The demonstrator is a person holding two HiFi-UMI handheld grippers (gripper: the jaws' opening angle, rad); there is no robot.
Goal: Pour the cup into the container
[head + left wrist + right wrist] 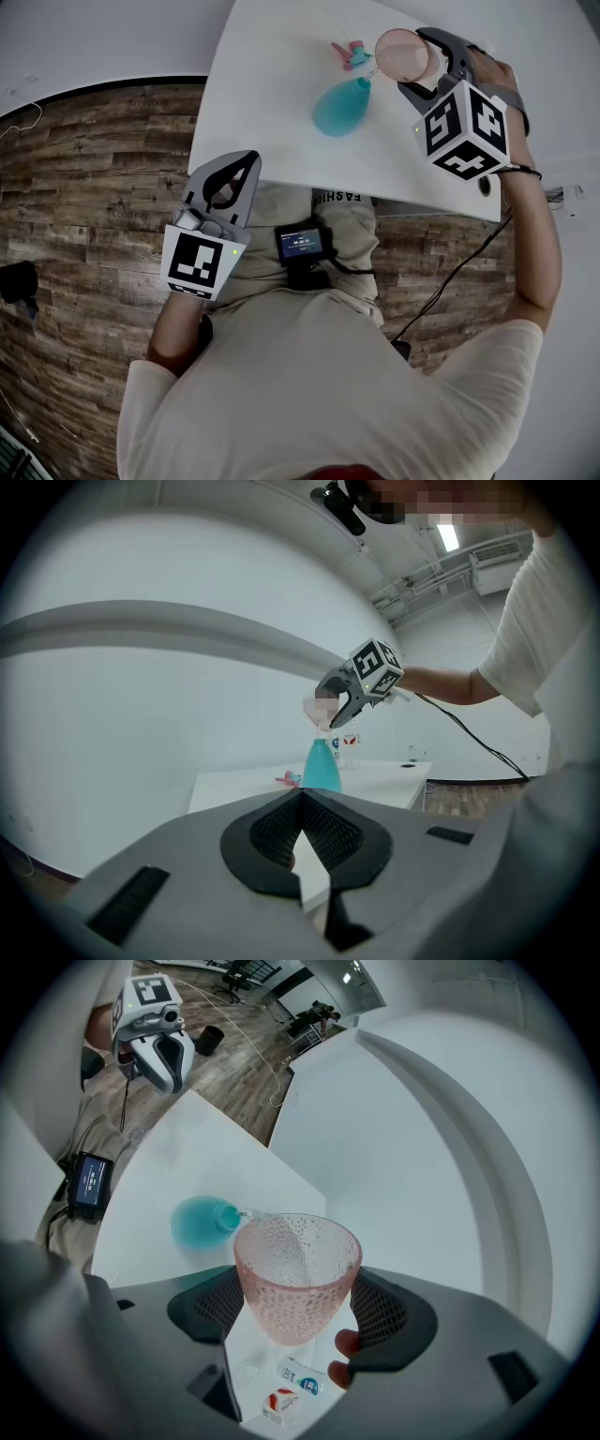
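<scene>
A white rectangular desk (pixel 272 84) is standing on a brown wood-plank floor (pixel 94 159), with white walls around it; the right hand-held gripper (pixel 422 64) is pinching a pink dimpled translucent cup (pixel 295 1269) between its jaws and tilting it above the desk; a thin clear stream is running from the cup's lip to the mouth of a teal cone-shaped container (pixel 339 108), which is standing near, lower down; the left hand-held gripper (pixel 251 164), jaws pressed together on nothing, is hovering at the desk's near edge; bare desk is lying open to the left of the container.
</scene>
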